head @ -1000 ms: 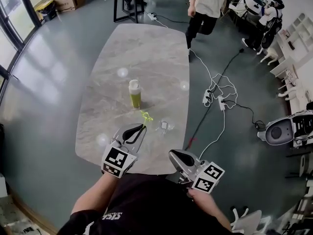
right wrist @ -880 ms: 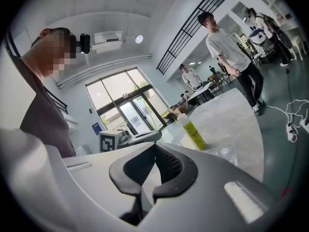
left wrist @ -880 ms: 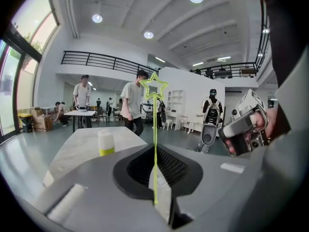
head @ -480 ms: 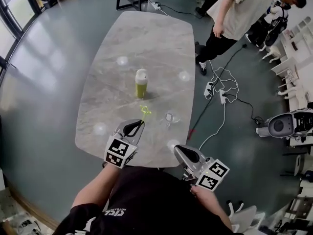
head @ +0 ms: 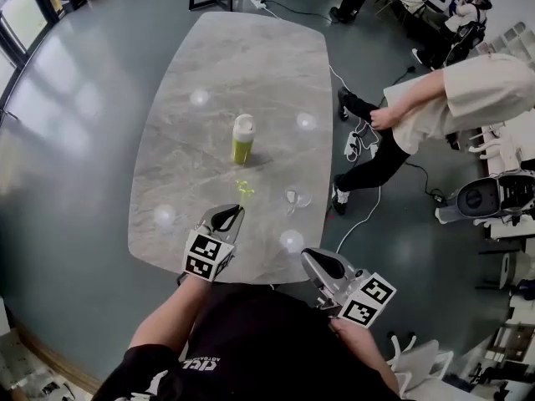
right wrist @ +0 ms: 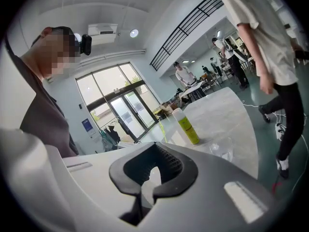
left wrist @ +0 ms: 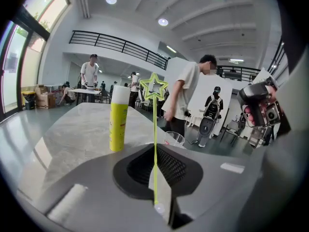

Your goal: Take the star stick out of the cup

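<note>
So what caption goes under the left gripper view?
Left gripper shut on the green star stick, its star up, out of the clear cup, with a yellow bottle on the marble table.

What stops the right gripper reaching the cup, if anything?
Probably nothing, so yes: the right gripper is empty, and only bare table lies between it and the cup. Its jaws are shut, though.

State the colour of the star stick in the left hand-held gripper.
The star stick is neon yellow-green throughout; clearest in the left gripper view.
</note>
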Available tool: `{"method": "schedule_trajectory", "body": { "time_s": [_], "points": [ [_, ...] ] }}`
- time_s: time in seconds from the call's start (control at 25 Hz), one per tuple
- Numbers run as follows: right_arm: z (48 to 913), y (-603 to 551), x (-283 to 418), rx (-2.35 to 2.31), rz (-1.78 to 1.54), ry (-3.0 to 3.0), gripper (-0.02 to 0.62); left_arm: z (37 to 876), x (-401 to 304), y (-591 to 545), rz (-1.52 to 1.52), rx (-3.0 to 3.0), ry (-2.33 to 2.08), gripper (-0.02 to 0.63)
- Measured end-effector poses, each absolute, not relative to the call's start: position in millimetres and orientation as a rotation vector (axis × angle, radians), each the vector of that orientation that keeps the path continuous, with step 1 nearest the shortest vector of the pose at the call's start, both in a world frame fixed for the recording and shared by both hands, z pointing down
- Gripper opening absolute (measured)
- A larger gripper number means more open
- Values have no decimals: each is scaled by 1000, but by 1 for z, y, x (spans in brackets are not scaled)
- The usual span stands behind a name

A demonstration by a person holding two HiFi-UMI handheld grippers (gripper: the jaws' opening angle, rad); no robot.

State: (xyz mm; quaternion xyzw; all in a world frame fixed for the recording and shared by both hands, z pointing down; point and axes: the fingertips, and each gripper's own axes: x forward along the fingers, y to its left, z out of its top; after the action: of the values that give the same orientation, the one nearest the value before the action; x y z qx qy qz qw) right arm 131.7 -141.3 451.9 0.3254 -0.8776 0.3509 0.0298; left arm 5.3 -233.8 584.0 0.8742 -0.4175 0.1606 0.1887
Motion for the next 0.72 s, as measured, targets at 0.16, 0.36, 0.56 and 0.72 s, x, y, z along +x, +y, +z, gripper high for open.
{"method": "schedule_trajectory", "body": {
  "time_s": [0.16,0.36,0.56,0.72],
  "points": [
    [453,-142,119,1001,1089,-2691,14,586,2,-235,391,2480,-1138,15],
    [462,-147,93,977,1095,-2684,14,604,-7,-239,379,2483,-1094,15],
    [464,-153,63,928,1059,-2693,14,624,-19,-246,403,2469,-1051,17],
    [461,-156,62,951,1055,-2680,14,639,-29,-250,409,2433,-1048,21]
  ]
}}
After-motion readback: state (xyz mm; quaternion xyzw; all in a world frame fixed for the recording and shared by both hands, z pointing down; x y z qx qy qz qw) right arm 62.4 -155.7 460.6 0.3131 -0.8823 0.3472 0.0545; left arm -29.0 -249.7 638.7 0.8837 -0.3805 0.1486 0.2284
